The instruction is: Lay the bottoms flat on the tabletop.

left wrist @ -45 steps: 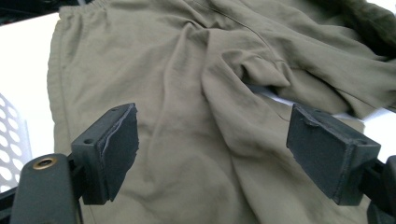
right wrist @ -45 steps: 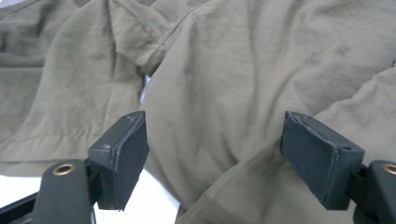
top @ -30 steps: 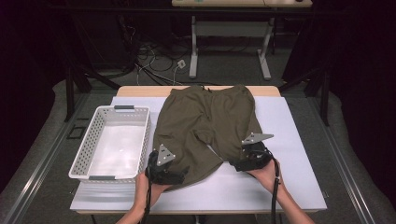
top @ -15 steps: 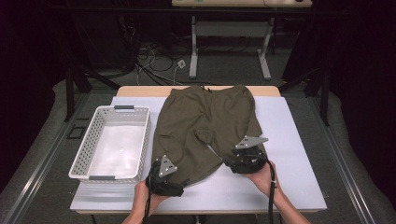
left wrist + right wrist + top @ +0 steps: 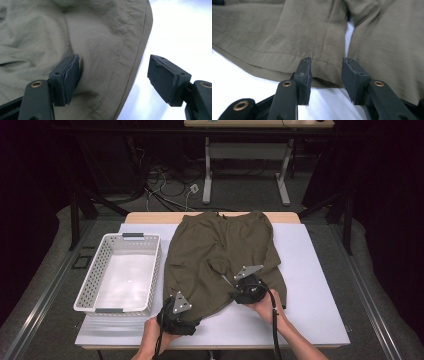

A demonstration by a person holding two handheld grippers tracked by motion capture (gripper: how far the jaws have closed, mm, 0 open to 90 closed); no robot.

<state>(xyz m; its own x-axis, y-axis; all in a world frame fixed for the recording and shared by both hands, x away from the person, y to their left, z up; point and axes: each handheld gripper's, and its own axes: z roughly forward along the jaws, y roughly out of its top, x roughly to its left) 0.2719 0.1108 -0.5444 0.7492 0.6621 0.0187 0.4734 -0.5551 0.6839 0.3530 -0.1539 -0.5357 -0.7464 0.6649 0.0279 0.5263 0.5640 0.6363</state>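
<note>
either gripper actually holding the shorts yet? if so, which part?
Nothing is held yet. The left gripper straddles a leg hem of the olive shorts, jaws apart. The right gripper has been closing around the other hem, a gap visible at both pads.

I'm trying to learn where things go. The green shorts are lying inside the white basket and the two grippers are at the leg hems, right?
Not quite. In the high view the olive green shorts lie flat on the white table top, beside the white basket, not in it. The left gripper and right gripper are indeed at the leg hems.
</note>
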